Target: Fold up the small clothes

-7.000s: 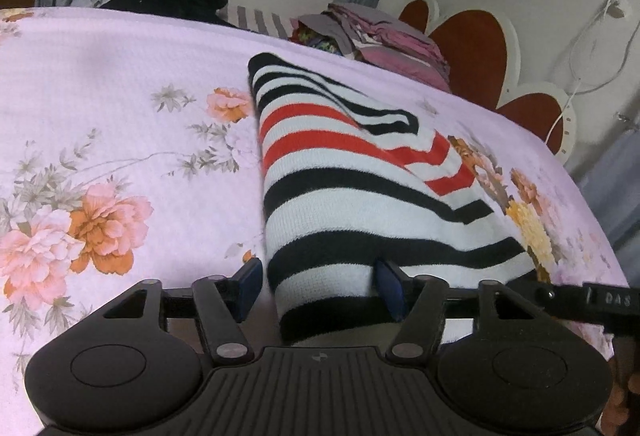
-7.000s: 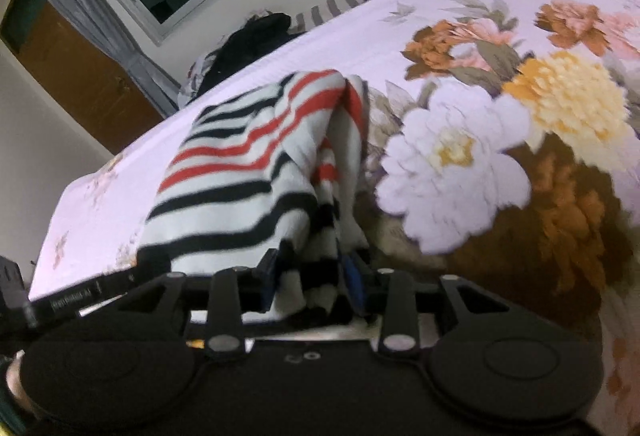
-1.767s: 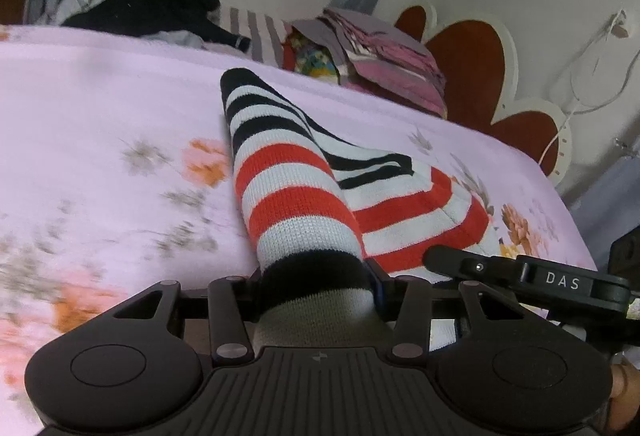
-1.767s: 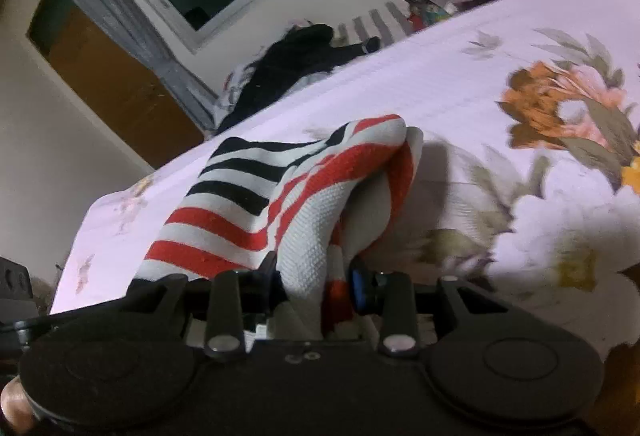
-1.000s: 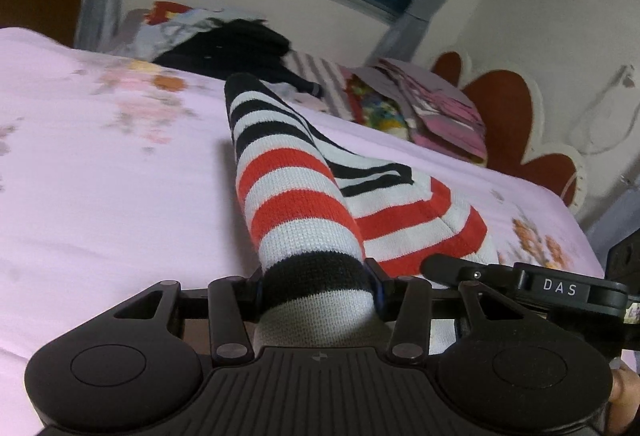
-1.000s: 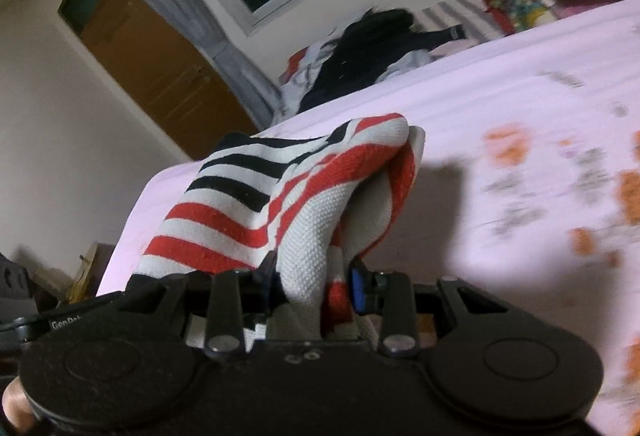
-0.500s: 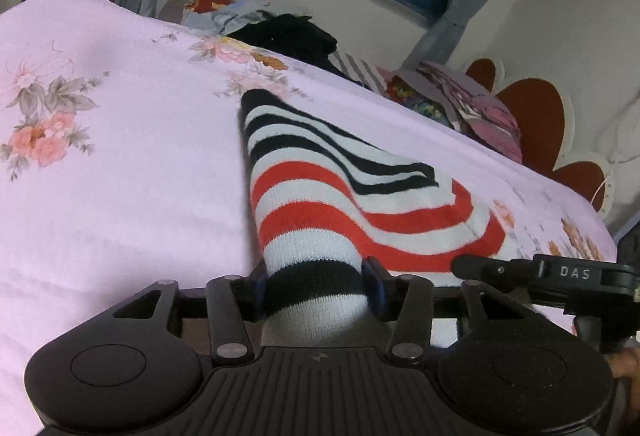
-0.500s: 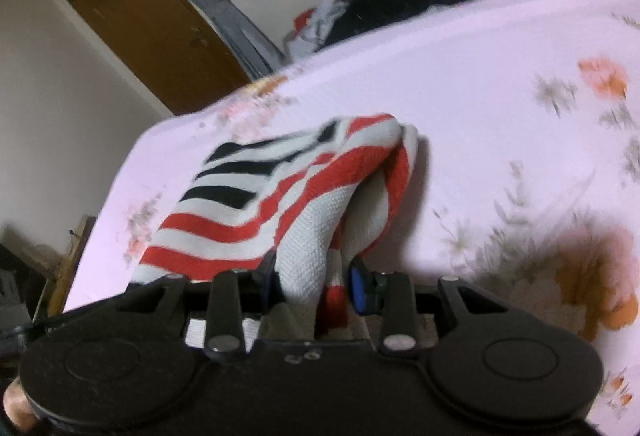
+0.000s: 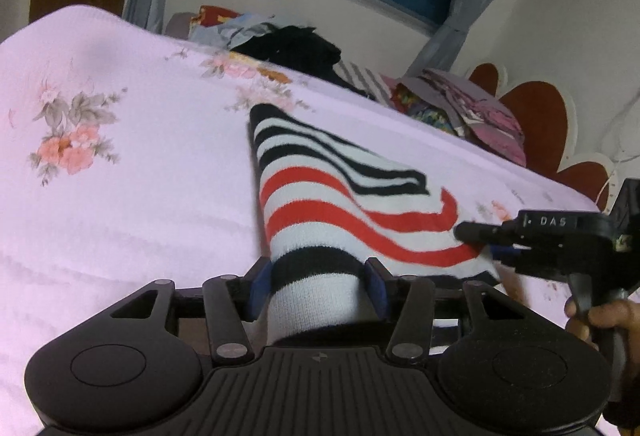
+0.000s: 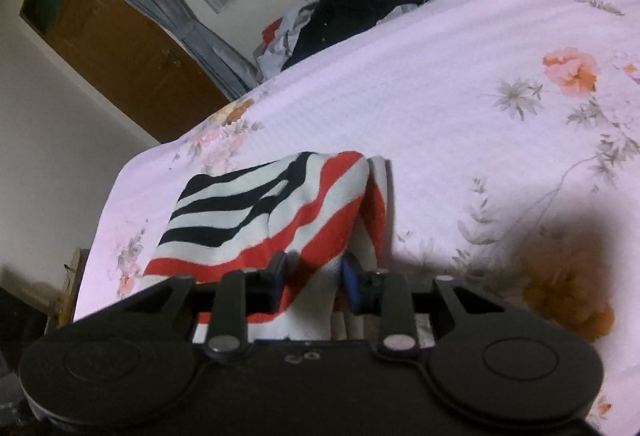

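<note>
now the left claw (image 9: 316, 286) is pinching a thick fold of the black, white and red striped knit garment (image 9: 320, 196), its blue pads pressing both sides of the bunched cloth. the right claw (image 10: 314, 278) is closing its jaws on another fold of the same garment, the cloth sitting between its pads. the garment is stretching toward twelve o'clock over the pink floral bedsheet (image 9: 120, 164). at three o'clock in the left wrist view, a person's hand (image 9: 604, 320) is gripping the right claw's handle.
</note>
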`<state>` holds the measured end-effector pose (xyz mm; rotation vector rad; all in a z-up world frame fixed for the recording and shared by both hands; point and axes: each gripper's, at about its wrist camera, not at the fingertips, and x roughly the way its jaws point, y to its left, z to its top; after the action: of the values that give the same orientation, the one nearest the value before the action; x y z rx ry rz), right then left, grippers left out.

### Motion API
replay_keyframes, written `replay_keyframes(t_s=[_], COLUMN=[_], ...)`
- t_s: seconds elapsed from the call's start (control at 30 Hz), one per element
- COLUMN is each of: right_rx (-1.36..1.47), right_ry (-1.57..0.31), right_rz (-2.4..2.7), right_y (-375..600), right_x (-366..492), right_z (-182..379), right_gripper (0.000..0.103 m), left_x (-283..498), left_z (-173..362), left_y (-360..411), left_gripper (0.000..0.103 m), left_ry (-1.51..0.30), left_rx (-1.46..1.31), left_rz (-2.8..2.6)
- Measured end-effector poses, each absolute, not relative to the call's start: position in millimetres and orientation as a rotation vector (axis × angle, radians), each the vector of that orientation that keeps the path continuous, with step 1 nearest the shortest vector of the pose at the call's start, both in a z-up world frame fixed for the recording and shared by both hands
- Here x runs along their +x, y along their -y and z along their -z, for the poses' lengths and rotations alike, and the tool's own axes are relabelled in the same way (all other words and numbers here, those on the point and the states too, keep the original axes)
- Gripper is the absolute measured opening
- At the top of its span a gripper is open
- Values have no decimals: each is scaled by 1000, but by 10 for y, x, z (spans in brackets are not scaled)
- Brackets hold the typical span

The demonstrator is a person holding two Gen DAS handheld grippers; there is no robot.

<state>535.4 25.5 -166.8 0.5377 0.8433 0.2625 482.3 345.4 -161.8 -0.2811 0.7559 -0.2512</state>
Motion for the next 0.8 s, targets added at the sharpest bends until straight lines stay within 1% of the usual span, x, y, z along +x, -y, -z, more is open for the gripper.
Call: replay_keyframes(t_s=[0.1, 0.17, 0.3, 0.4, 0.53, 0.63, 0.67, 0.8], right_rx=[514, 463, 435, 389, 393, 347, 345, 361], right_ry=[-845, -859, -849, -835, -797, -791, -796, -818], right_rz=[-249, -195, -151, -146, -187, -215, -222, -223], right_y=[-314, -344, -365, -405, -373, -397, -396, -374], right_x=[5431, 5498, 5517, 5445, 5158, 4890, 4811, 4611], right_z=[1682, 1725, 1795, 1669, 1484, 1402, 1396, 1446], right_gripper=[30, 22, 22, 26, 36, 39, 42, 42], left_x=[4855, 4852, 4839, 4791, 4680, 4599, 4571, 4477], left_z=[1673, 1701, 1734, 1676, 1577, 1521, 1509, 1508], left_y=[-3420, -3381, -3357, -3368, -3369, -3373, -3367, -3307], left_gripper=[49, 50, 51, 51, 51, 51, 51, 51], left_ry=[-762, -756, -754, -754, -750, -758, -759, -760], left_rx=[-271, -266, -283, -288, -274, -283, -277, -222], left_rz=[242, 239, 225, 212, 203, 189, 187, 188])
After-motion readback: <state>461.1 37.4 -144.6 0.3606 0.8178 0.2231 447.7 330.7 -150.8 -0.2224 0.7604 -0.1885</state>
